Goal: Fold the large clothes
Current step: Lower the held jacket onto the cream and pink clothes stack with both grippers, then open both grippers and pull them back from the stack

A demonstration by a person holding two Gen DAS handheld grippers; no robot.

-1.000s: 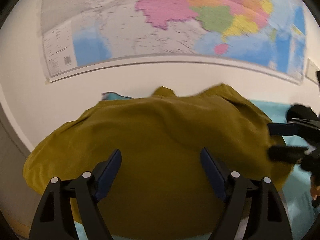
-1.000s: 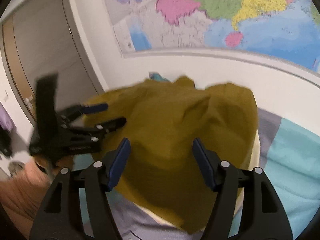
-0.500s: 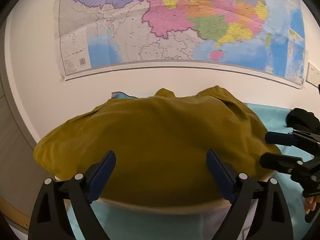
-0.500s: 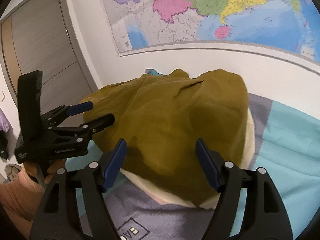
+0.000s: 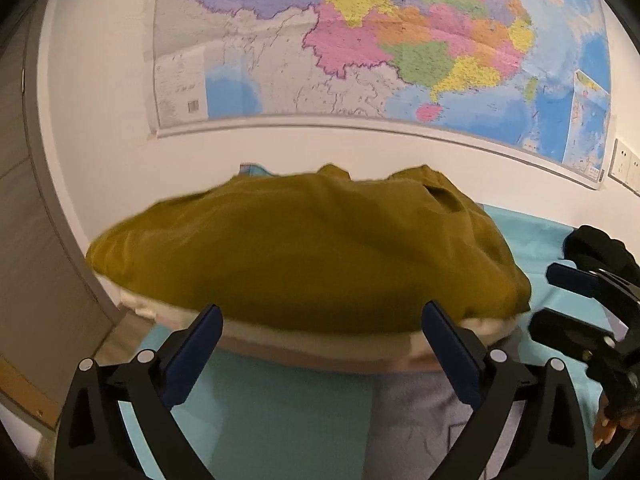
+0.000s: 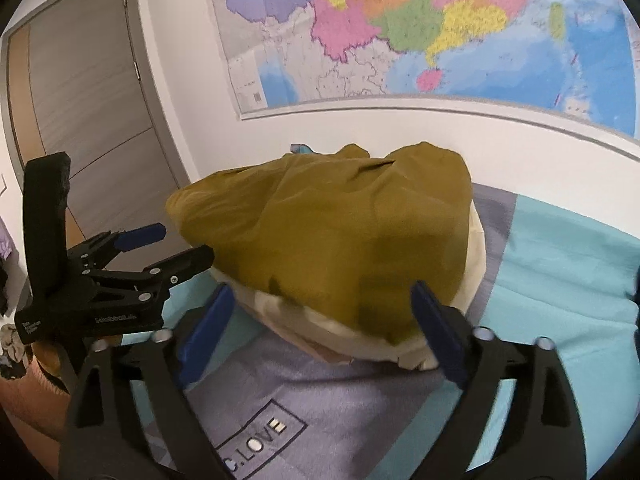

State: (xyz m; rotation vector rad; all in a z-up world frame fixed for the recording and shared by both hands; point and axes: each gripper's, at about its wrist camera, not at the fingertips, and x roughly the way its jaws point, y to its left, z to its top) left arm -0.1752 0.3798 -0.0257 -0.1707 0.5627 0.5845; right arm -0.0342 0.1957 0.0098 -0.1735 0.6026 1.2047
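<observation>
A mustard-yellow garment (image 5: 304, 248) lies folded on top of a cream folded piece (image 5: 320, 338) on the bed, close to the wall. It also shows in the right wrist view (image 6: 340, 232). My left gripper (image 5: 320, 320) is open and empty, a little short of the garment's near edge. My right gripper (image 6: 320, 300) is open and empty, just in front of the pile's near edge. The left gripper also shows at the left of the right wrist view (image 6: 176, 244), beside the pile.
The bed has a teal and grey cover (image 6: 560, 264) with printed lettering (image 6: 256, 444). A large wall map (image 5: 380, 48) hangs behind the pile. A grey door (image 6: 84, 92) stands at the left. A dark item (image 5: 596, 244) lies at the right.
Both grippers have drawn back from the yellow garment towards me. The garment has settled flat on the cream piece, and more bed cover shows in front.
</observation>
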